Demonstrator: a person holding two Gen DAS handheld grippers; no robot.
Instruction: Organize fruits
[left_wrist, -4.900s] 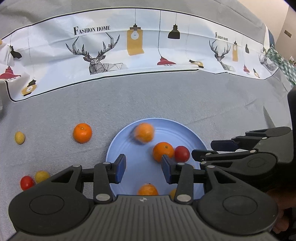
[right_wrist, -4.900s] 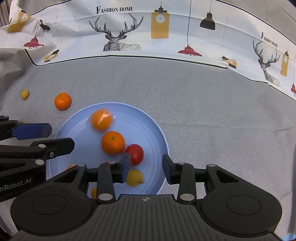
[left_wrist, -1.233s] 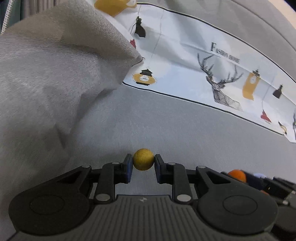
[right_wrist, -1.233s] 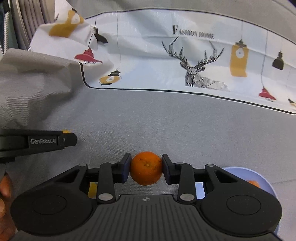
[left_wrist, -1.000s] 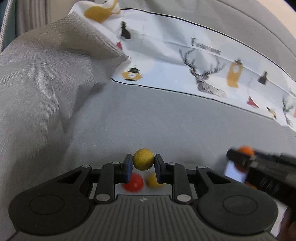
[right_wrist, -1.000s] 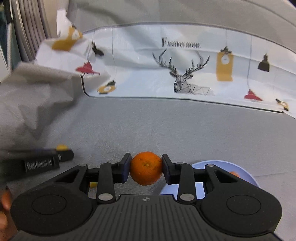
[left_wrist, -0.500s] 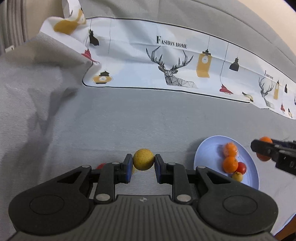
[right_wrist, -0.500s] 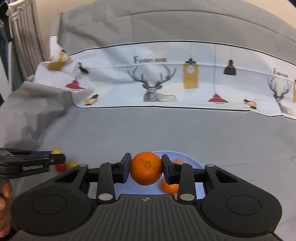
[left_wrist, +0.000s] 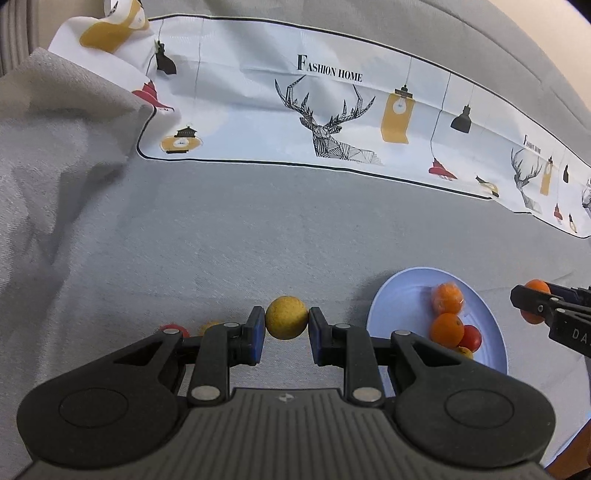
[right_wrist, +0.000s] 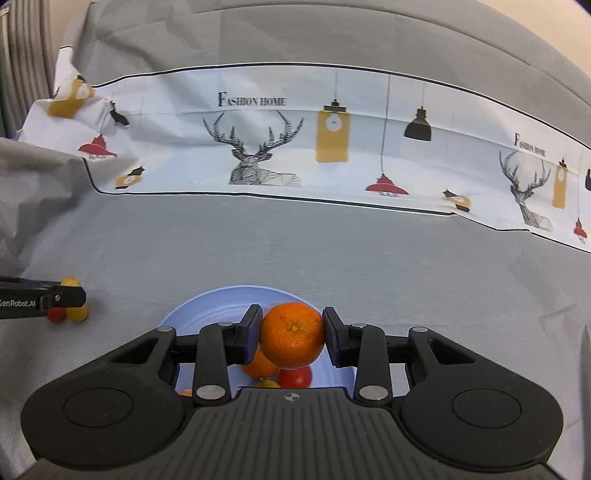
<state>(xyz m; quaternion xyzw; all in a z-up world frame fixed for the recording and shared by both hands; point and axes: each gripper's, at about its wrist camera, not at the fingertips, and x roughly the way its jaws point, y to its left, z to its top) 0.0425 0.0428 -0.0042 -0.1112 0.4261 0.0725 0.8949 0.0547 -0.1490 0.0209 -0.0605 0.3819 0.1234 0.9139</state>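
left gripper (left_wrist: 286, 324) pinched a yellow fruit (left_wrist: 286, 316) | right gripper (right_wrist: 291, 335) pinched an orange (right_wrist: 291, 334) above the plate (right_wrist: 207, 308) — several fruits plated | two small fruits (right_wrist: 70, 314) lay loose — unfinished

Pale blue plate (left_wrist: 391, 306), orange mandarin (right_wrist: 291, 335), dull yellow fruit (left_wrist: 286, 317), grey cloth (left_wrist: 258, 229), white banner (left_wrist: 332, 110) printed with deer and lamps.

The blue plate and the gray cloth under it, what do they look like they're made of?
The plate looks like smooth plastic or glazed ceramic: even pale blue with a soft sheen and faint concentric rings. Which of the two can't be told. The cloth looks like matte woven fabric, with a fine weave texture, soft creases and folds at the left.
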